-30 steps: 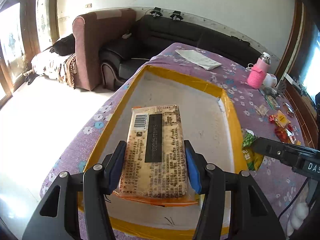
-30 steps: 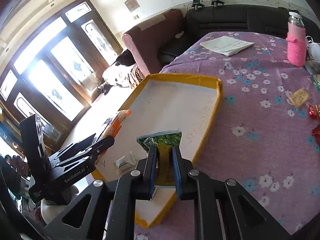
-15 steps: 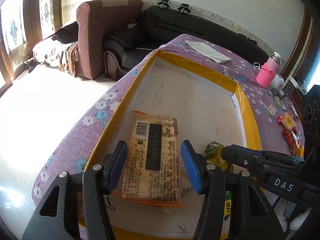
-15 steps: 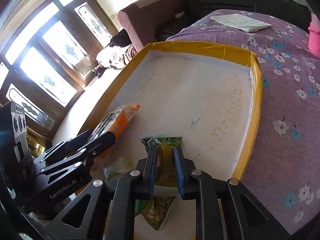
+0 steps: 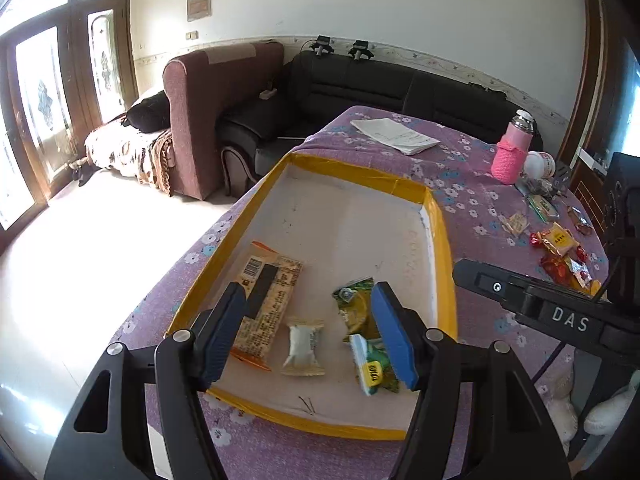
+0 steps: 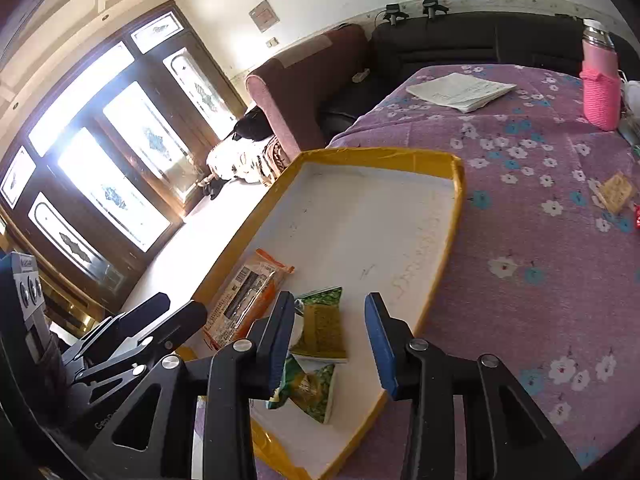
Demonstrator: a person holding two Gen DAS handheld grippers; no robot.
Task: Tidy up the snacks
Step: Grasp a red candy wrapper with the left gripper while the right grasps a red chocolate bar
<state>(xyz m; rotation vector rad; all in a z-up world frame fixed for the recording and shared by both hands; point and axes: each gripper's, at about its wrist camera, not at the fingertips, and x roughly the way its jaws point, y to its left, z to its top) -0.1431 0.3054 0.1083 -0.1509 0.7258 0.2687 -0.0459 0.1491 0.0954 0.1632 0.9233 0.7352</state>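
Note:
A white tray with a yellow taped rim (image 5: pixel 440 224) (image 6: pixel 456 184) lies on the purple flowered table. In it lie a long beige and orange snack pack (image 5: pixel 268 300) (image 6: pixel 244 300), a small white candy (image 5: pixel 302 346), and two green snack packets (image 5: pixel 356 304) (image 5: pixel 372 368) (image 6: pixel 320 328) (image 6: pixel 308 388). My left gripper (image 5: pixel 308 332) is open and empty above the tray's near end. My right gripper (image 6: pixel 330 340) is open and empty above the green packets.
Several loose red and yellow snacks (image 5: pixel 560 248) and a cracker pack (image 6: pixel 614 192) lie on the table to the right. A pink bottle (image 5: pixel 512 152) (image 6: pixel 600 88) and folded papers (image 5: pixel 396 136) (image 6: pixel 460 90) sit at the far end. Sofas stand beyond the table.
The left gripper let go of the beige pack and the right let go of a green packet; both now lie in the tray. Both grippers opened and pulled back and up.

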